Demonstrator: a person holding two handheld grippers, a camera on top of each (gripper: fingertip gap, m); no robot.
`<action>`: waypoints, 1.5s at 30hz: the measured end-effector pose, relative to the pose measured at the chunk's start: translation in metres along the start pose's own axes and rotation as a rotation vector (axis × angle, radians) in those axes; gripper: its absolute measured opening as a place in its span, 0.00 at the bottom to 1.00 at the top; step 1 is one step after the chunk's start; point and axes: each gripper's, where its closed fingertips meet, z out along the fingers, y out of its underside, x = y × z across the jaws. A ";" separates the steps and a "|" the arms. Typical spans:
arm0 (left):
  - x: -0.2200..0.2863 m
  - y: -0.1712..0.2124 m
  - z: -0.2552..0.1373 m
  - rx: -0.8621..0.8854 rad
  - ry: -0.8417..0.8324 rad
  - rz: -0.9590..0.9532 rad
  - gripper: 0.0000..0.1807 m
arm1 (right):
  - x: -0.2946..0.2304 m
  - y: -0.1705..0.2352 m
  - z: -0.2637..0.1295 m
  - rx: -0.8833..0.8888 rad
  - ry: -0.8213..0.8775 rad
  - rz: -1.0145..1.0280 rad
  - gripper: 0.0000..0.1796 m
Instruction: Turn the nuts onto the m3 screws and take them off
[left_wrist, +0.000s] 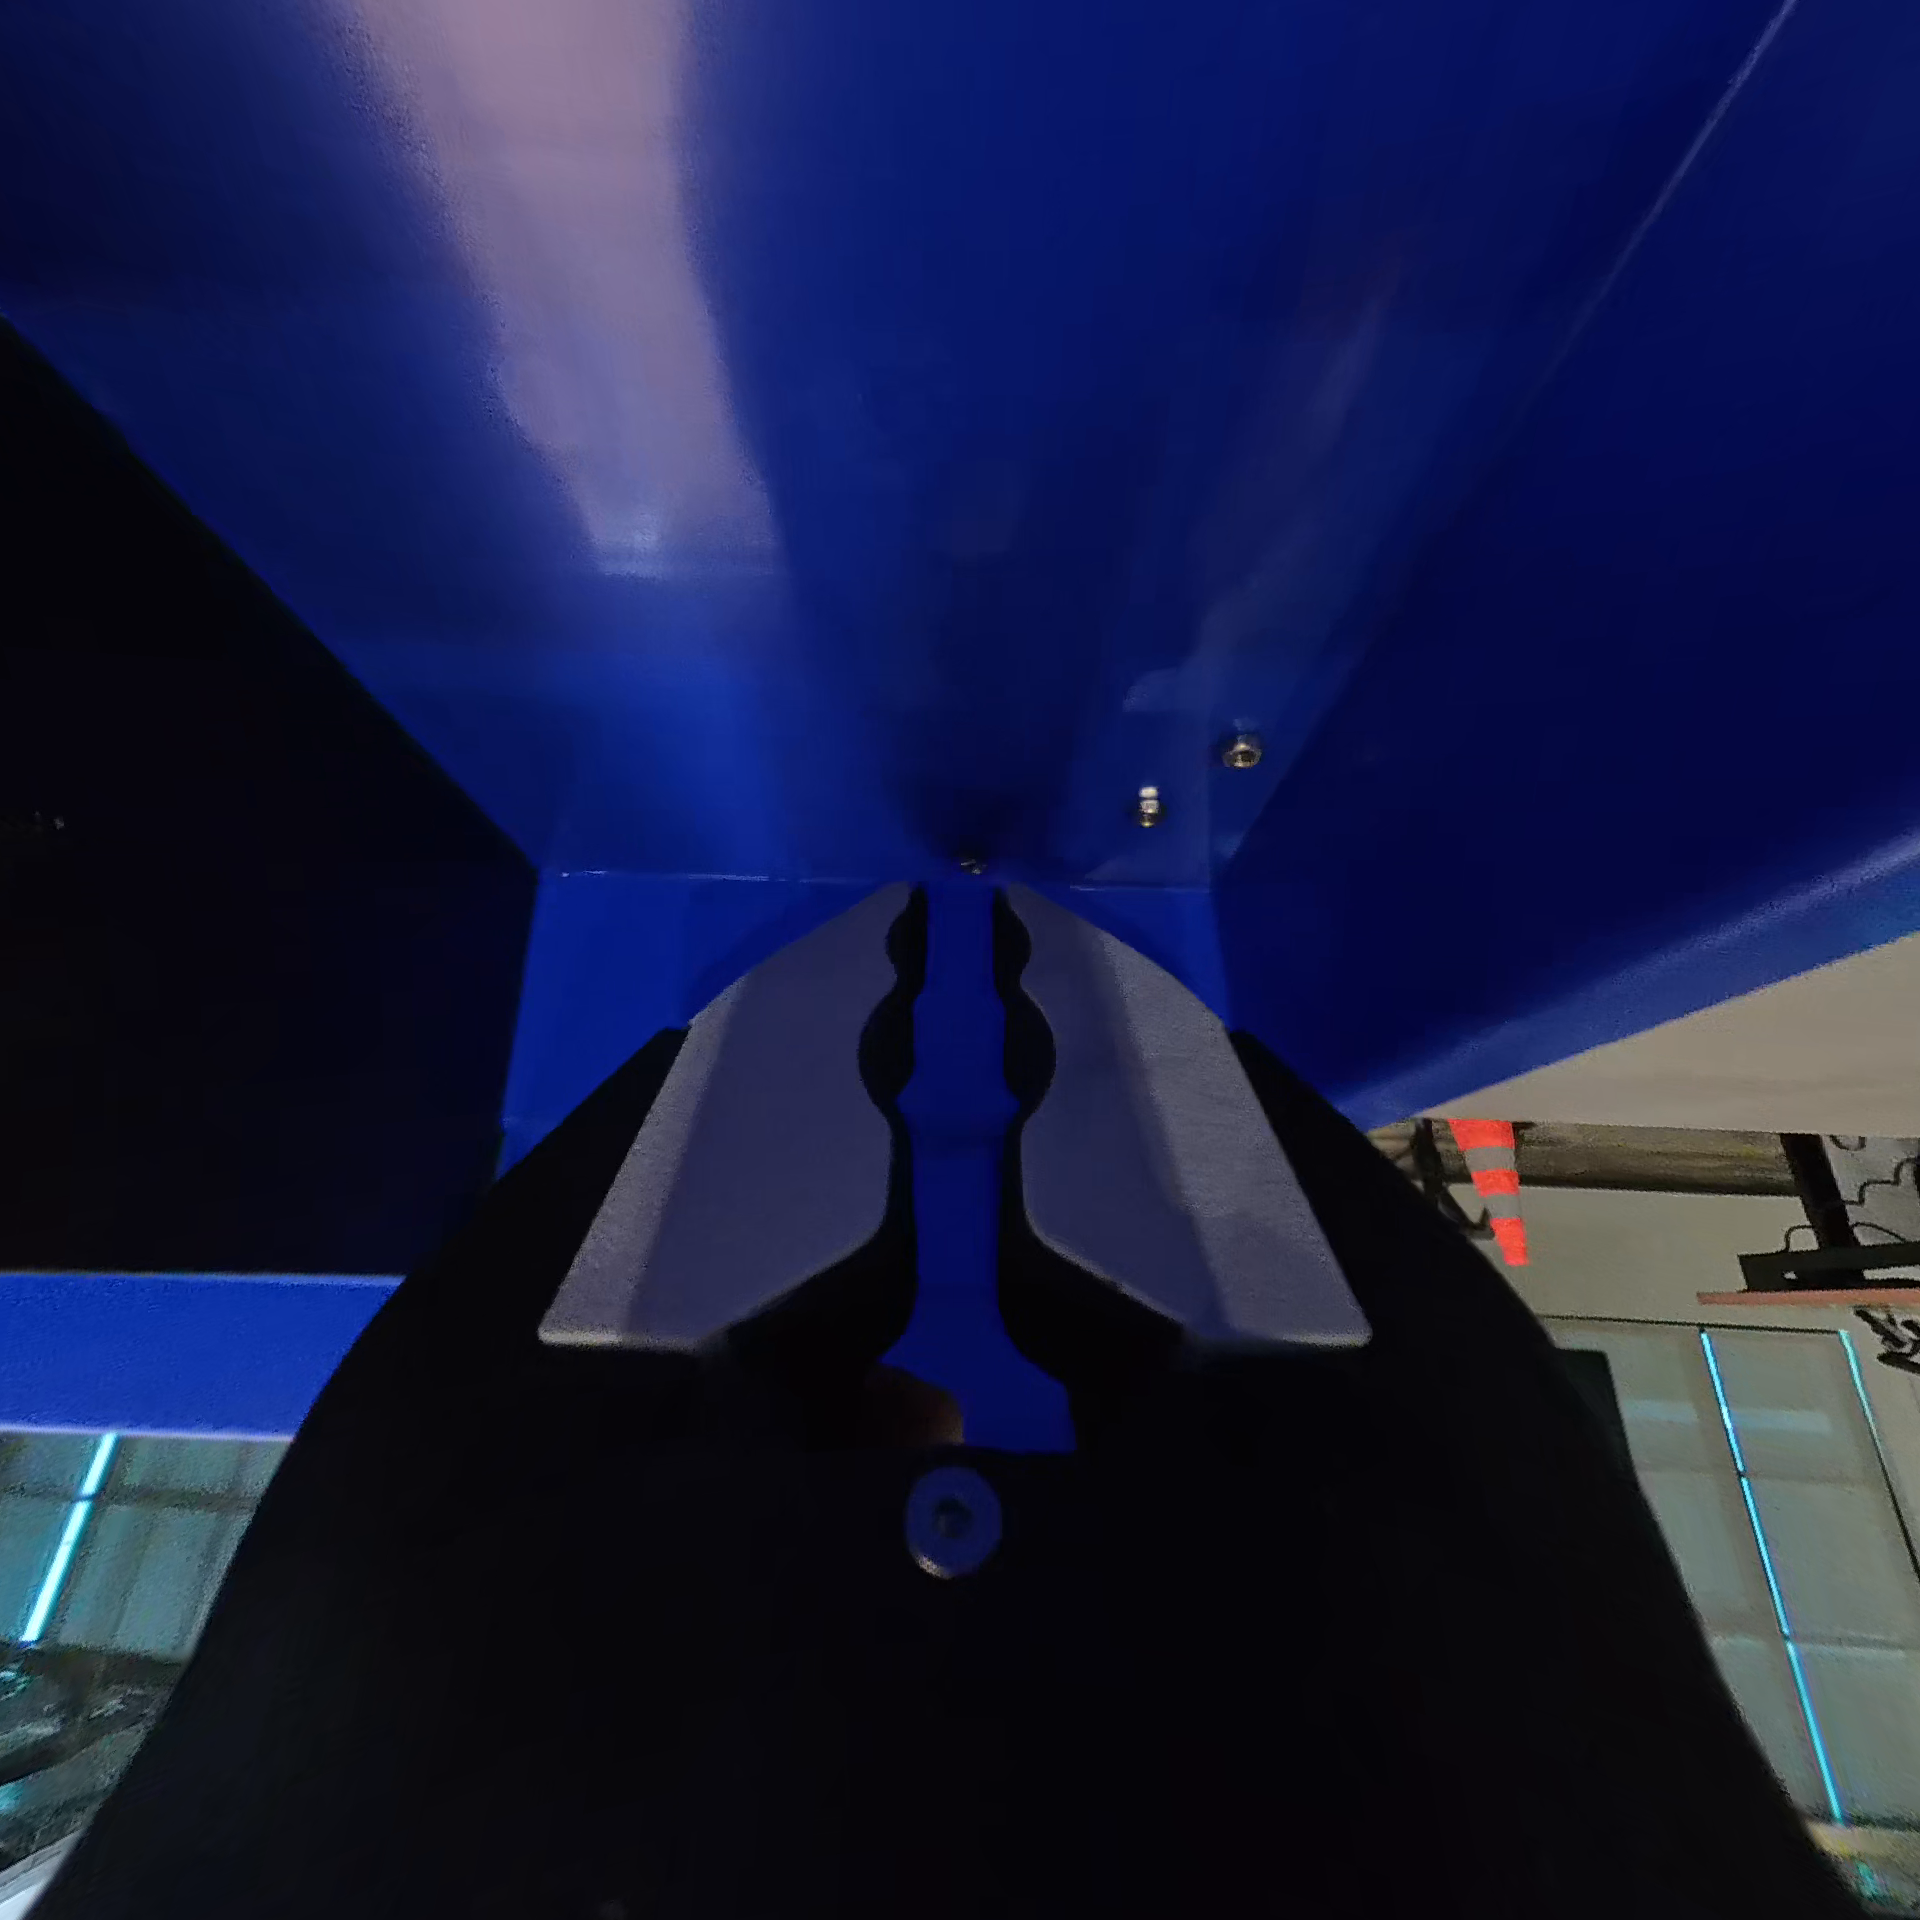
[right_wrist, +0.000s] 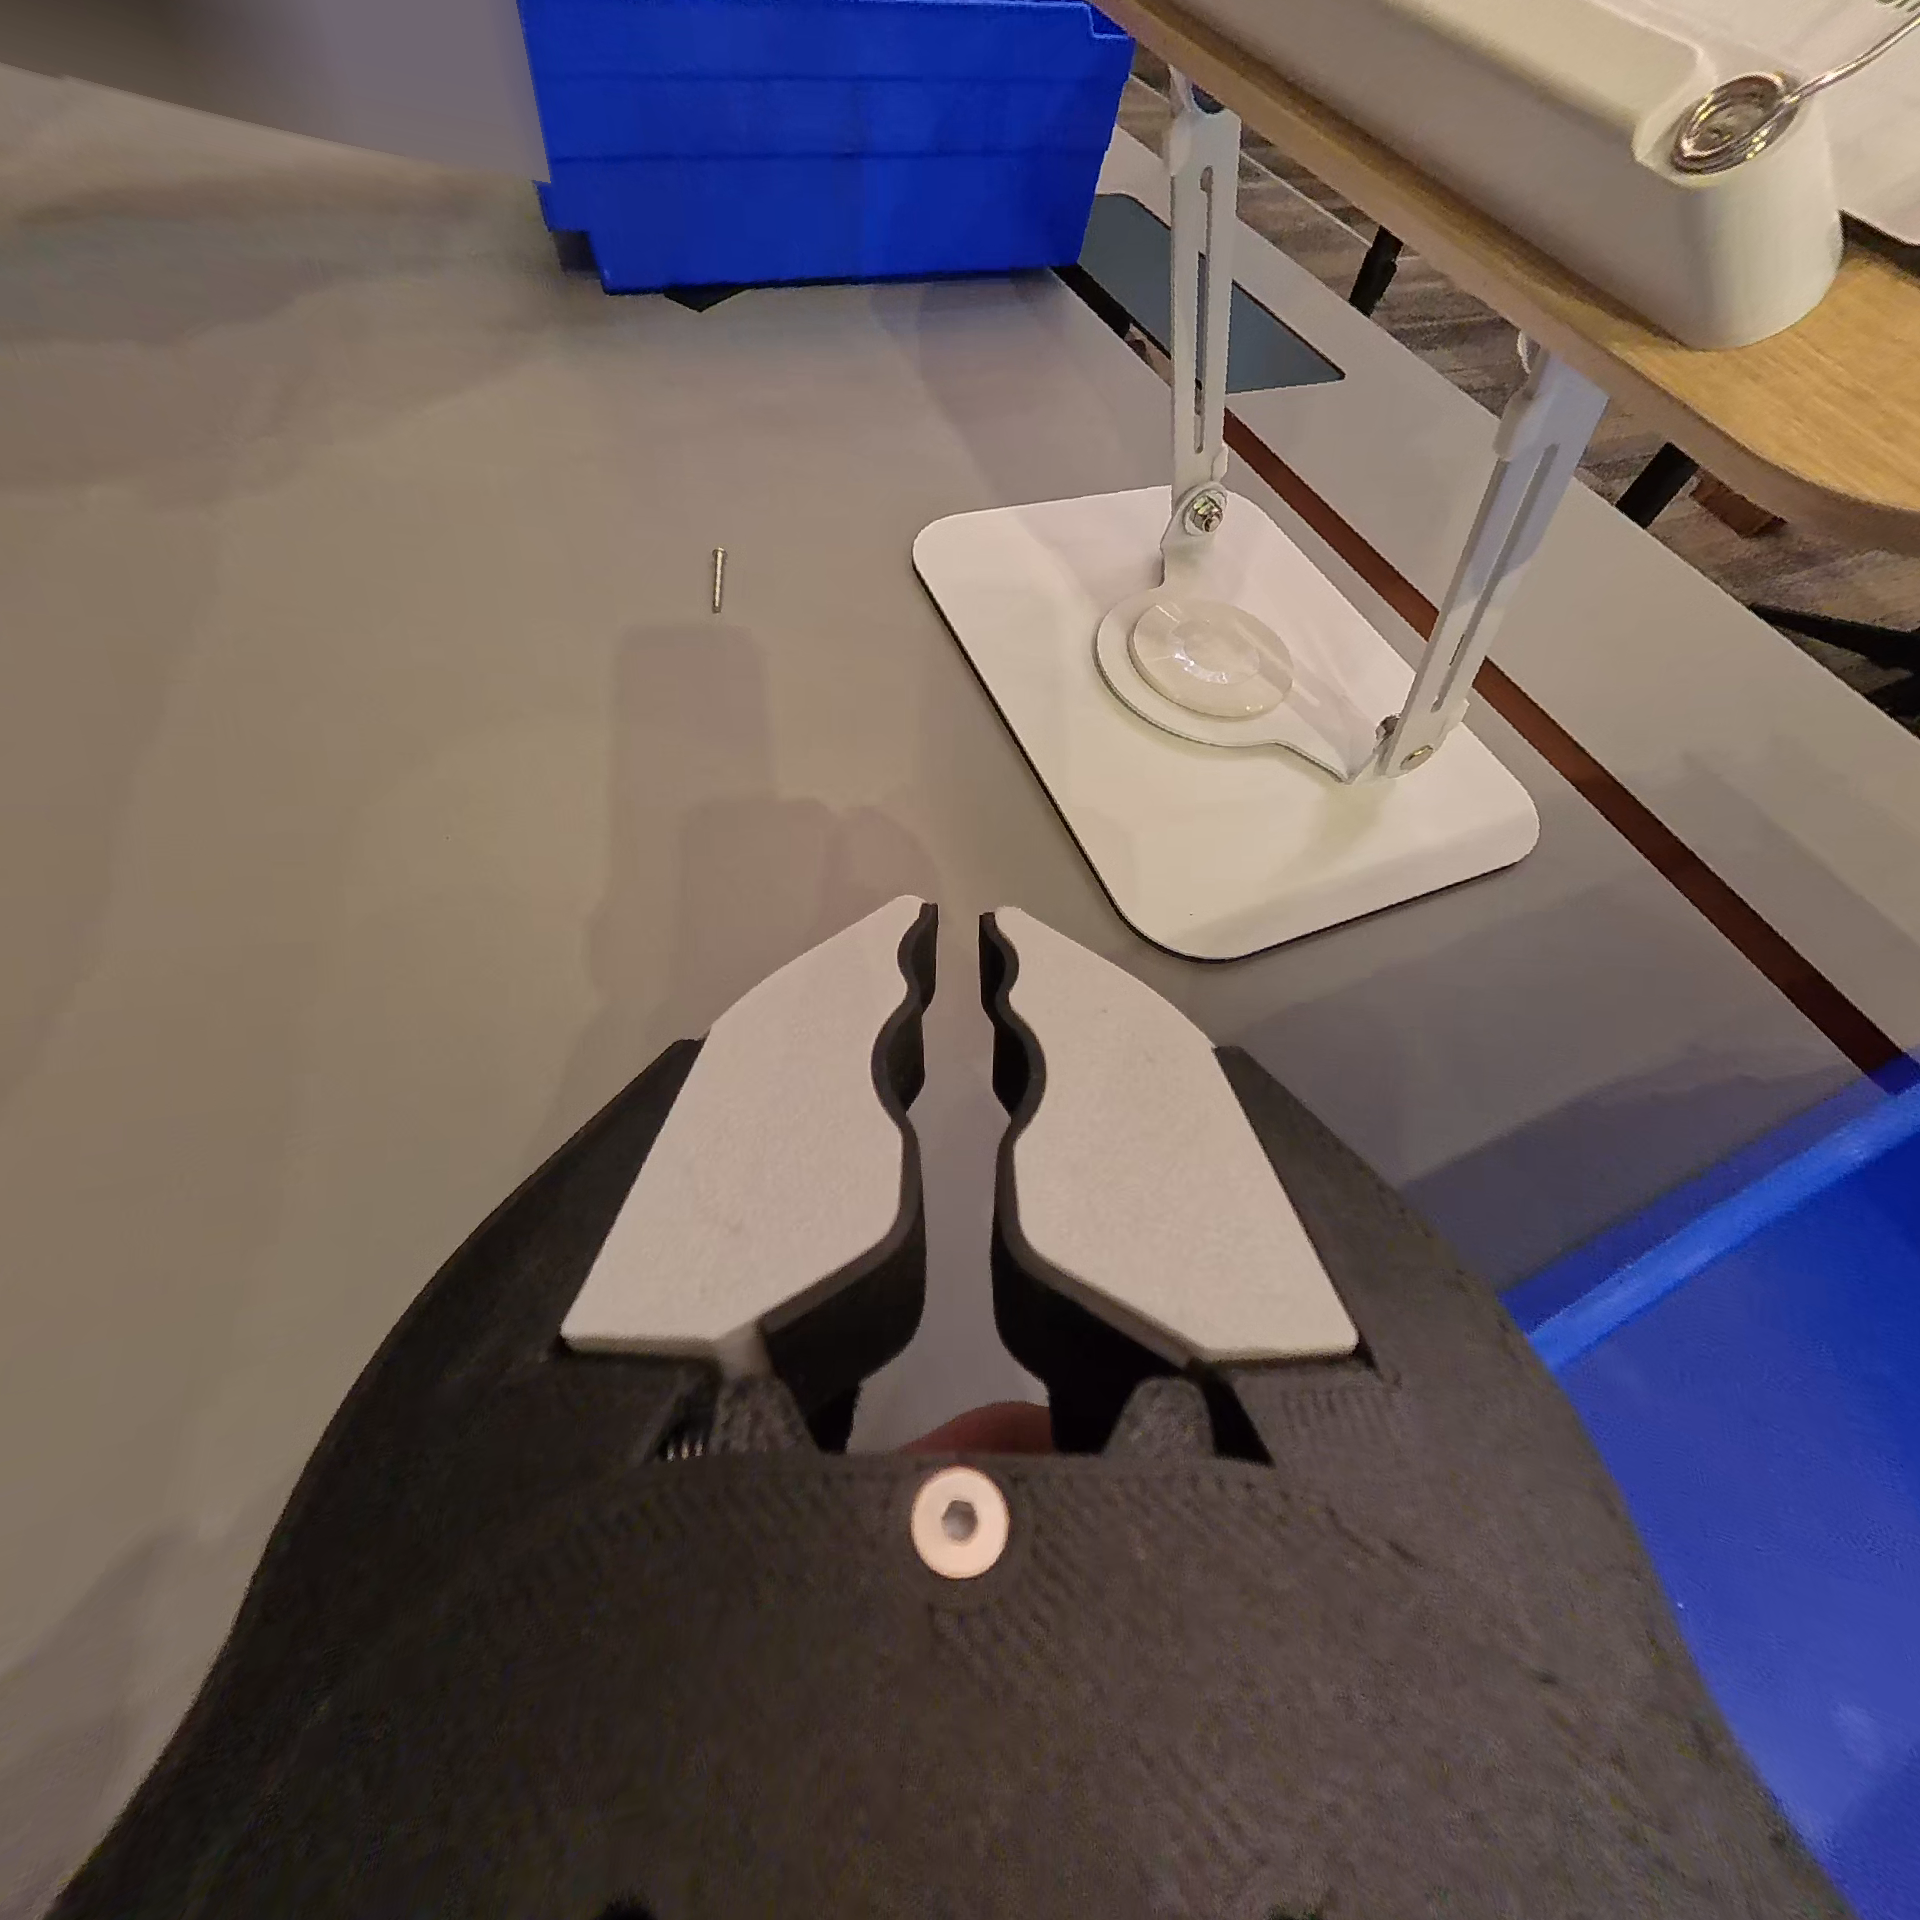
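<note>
The left gripper (left_wrist: 958, 902) reaches into a blue bin (left_wrist: 935, 416), its jaws a little apart, holding nothing. Three small nuts (left_wrist: 1147, 807) lie near the tips.

The right gripper (right_wrist: 958, 925) hangs over the grey table (right_wrist: 364, 727), also slightly apart and holding nothing. A thin screw (right_wrist: 717, 579) lies flat left of the white stand (right_wrist: 1226, 831), pointing away.

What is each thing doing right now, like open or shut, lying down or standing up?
Left gripper: open a little, holding nothing, inside the blue bin.
Nuts: lying loose in the bin.
Right gripper: open a little, empty, over the grey table.
Screw: lying flat on the table.
White stand: standing upright.
</note>
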 end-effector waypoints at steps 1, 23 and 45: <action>-0.001 0.000 0.000 -0.001 -0.006 0.001 0.08 | 0.000 0.000 0.000 0.000 0.000 0.000 0.04; 0.006 0.001 0.010 -0.034 -0.005 0.025 0.02 | -0.001 -0.004 -0.003 0.012 0.002 -0.008 0.04; -0.005 -0.010 0.002 0.043 -0.034 -0.043 0.09 | -0.001 -0.004 -0.003 0.013 0.002 -0.007 0.04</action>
